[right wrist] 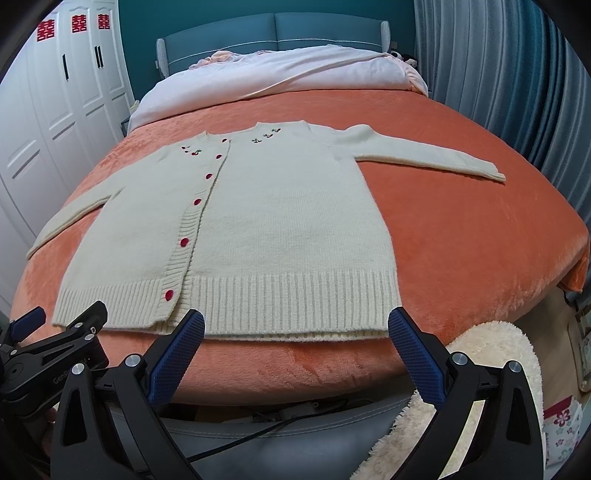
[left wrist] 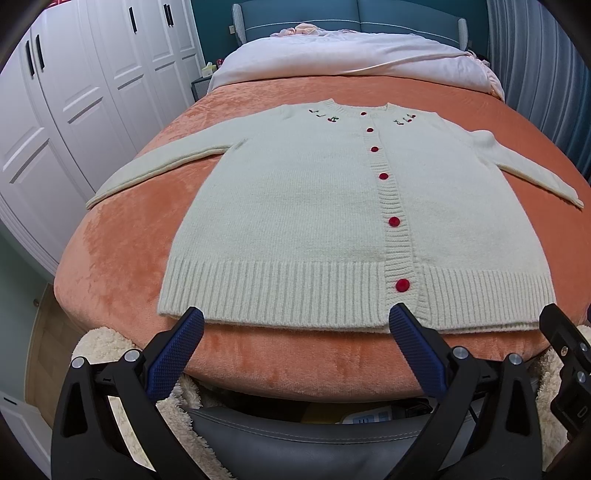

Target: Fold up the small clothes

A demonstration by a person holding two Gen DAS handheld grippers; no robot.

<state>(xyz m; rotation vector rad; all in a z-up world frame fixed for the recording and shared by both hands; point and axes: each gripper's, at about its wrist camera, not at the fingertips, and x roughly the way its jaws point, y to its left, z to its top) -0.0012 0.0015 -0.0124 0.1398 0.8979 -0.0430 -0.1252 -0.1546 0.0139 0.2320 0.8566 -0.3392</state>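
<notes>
A cream knitted cardigan [left wrist: 295, 206] [right wrist: 258, 229] with red buttons and small cherry embroidery lies flat, buttoned, on the orange blanket [left wrist: 122, 258] [right wrist: 461, 229] of a bed. Both sleeves are spread out to the sides. Its ribbed hem faces me at the near bed edge. My left gripper [left wrist: 297, 325] is open just before the hem's left half, holding nothing. My right gripper [right wrist: 295, 326] is open in front of the hem's right half, also holding nothing. The left gripper's body [right wrist: 55, 343] shows at the left edge of the right wrist view.
A white quilt [left wrist: 351, 55] is bunched at the head of the bed by the teal headboard [right wrist: 277, 29]. White wardrobes [left wrist: 74, 92] stand on the left, blue curtains [right wrist: 517, 92] on the right. A fluffy cream cover [right wrist: 480, 354] and a grey seat [left wrist: 295, 443] sit below the bed edge.
</notes>
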